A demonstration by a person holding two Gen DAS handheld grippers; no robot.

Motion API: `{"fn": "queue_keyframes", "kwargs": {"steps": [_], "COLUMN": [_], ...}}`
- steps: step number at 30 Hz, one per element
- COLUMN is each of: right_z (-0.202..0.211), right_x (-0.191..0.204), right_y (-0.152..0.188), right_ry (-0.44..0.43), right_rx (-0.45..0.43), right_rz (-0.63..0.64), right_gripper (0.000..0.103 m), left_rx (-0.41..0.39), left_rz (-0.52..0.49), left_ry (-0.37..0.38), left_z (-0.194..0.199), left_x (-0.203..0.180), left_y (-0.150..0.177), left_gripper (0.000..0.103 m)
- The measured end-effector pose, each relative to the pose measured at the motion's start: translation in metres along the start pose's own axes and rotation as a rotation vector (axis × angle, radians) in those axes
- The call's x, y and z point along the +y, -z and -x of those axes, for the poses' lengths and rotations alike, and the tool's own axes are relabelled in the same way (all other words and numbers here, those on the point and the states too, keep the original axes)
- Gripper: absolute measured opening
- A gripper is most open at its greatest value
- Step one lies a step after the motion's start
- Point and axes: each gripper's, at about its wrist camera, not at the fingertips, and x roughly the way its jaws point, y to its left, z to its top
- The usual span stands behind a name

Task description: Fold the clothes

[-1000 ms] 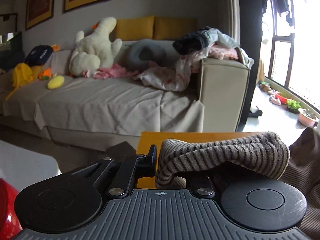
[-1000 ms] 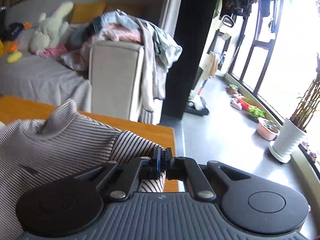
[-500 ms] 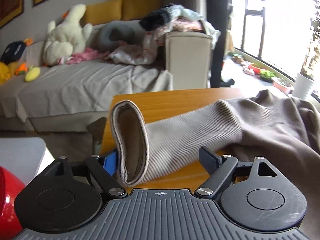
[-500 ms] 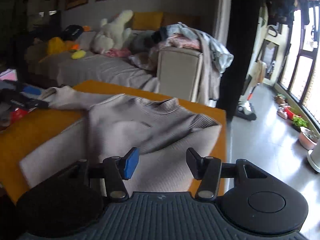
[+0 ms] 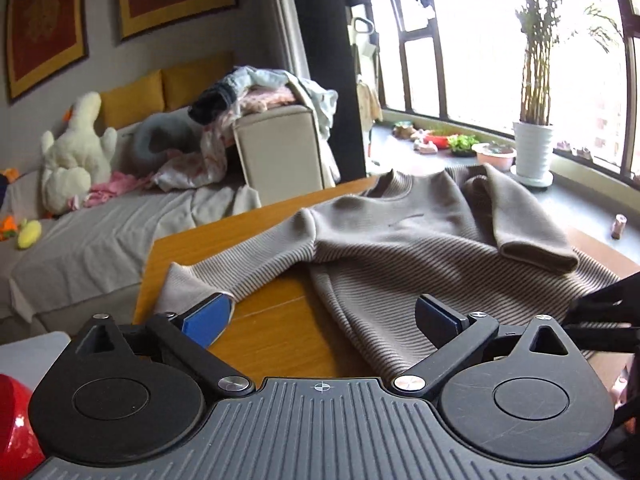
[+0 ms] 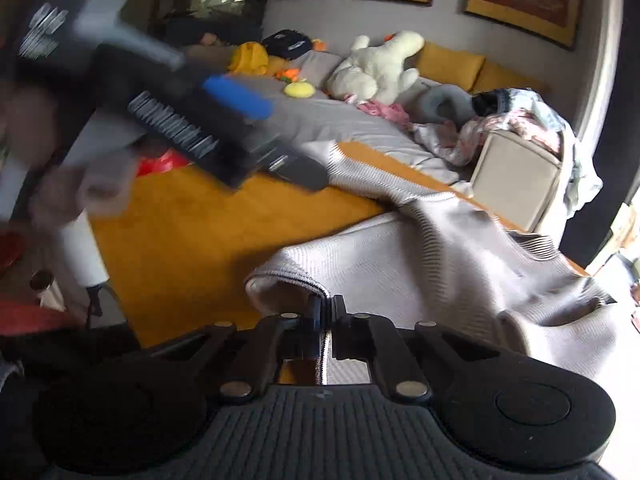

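A beige ribbed sweater point(image 5: 420, 240) lies spread on the orange wooden table point(image 5: 272, 332), one sleeve stretched left, the other folded over its body. My left gripper point(image 5: 320, 316) is open and empty above the table, its left fingertip point(image 5: 208, 316) beside the left sleeve's cuff point(image 5: 188, 284). In the right wrist view my right gripper point(image 6: 322, 312) is shut on the hem of the sweater point(image 6: 420, 248) at the near edge. The left gripper point(image 6: 224, 120) shows blurred over the table point(image 6: 192, 232).
A grey sofa point(image 5: 92, 240) with a white plush toy point(image 5: 76, 160), cushions and a heap of clothes point(image 5: 256, 96) stands behind the table. A potted plant point(image 5: 534, 148) stands by the windows. A red object point(image 5: 16, 420) is at the lower left.
My left gripper has let go of the sleeve cuff and drawn back, open. My right gripper opened, moved round to the sweater's hem and shut on it.
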Motion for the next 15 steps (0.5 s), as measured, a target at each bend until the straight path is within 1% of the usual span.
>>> {"fn": "queue_keyframes", "kwargs": {"steps": [2,4,5,7,10,11,13,15], "right_z": [0.01,0.02,0.024,0.03,0.032,0.031,0.028,0.029], "right_x": [-0.03,-0.052,-0.058,-0.063,-0.053,-0.049,-0.038,-0.035], "right_y": [-0.015,-0.025,-0.028,-0.029,-0.021,-0.016,-0.009,-0.01], "right_ry": [0.03,0.056,0.067,0.084,0.085,0.077,0.064,0.06], "right_rx": [-0.015,-0.025,-0.027,-0.022,0.001,0.011,0.022,0.004], "right_rz": [-0.1,-0.164,-0.176,-0.18,-0.147,-0.139,-0.13,-0.137], "right_gripper": [0.004,0.004,0.004,0.004,0.004,0.004,0.004,0.004], "left_rx": [-0.02,-0.02,-0.019,-0.014,-0.007,-0.01,-0.009,-0.005], "left_rz": [0.039,0.044,0.028,-0.05,-0.166,-0.172,-0.135,-0.092], "left_ry": [0.05,0.104,0.125,0.138,0.096,0.091,0.082,0.054], "left_z": [0.006,0.004,0.003,-0.004,-0.013,-0.014,-0.013,-0.012], "left_x": [-0.006,-0.015,-0.021,-0.038,-0.057,-0.057,-0.048,-0.035], "left_y": [0.005,0.013,0.016,0.021,0.027,0.027,0.026,0.024], "left_gripper": [0.103,0.103,0.103,0.103,0.103,0.103,0.103,0.103]}}
